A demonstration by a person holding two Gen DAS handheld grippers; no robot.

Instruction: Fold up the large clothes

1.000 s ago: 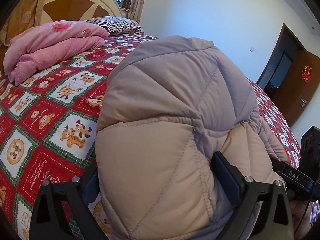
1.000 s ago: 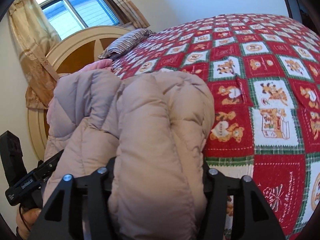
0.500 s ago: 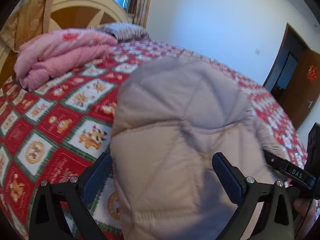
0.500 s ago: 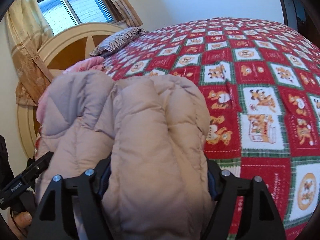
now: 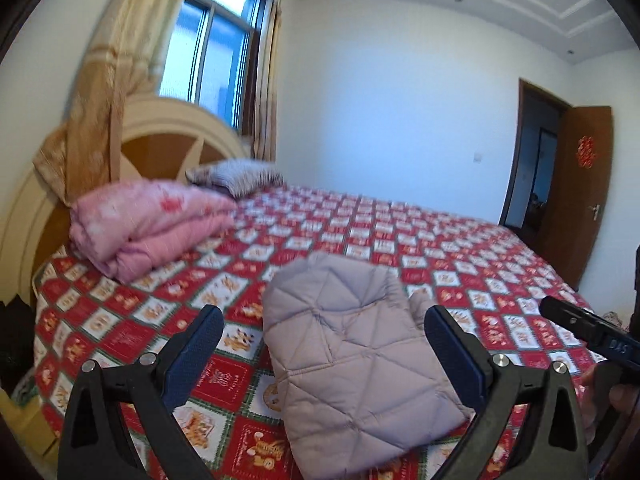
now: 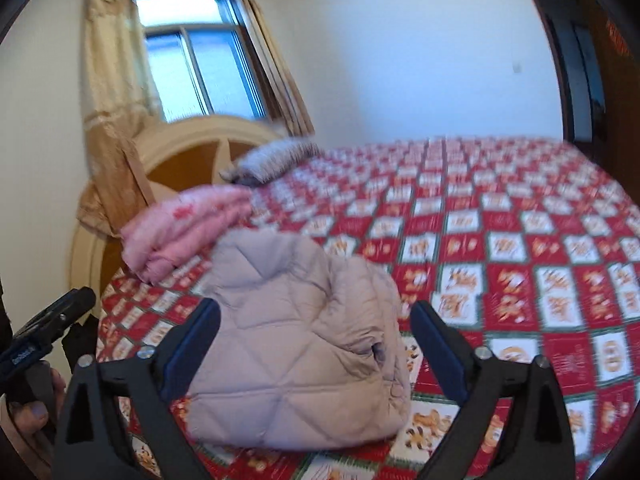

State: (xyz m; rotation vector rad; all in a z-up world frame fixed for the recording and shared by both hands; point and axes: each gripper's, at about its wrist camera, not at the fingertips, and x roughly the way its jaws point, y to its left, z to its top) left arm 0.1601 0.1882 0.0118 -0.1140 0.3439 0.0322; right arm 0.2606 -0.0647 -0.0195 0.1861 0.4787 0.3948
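Quilted beige jacket (image 5: 352, 356) lies folded into a thick bundle near the bed's (image 5: 460, 248) front edge, below the pink quilt (image 5: 148, 224). Both the left claw (image 5: 324, 352) and the right claw (image 6: 316, 344) are spread wide with nothing in them, hanging just above the bundle. To finish well, I'd say back straight off without snagging a corner. Its long axis seems to run from the front edge toward the far side.

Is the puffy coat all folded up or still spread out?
Folded up. The puffy coat lies as one compact bundle on the bedspread, no sleeves sticking out, and both grippers are open and off it.
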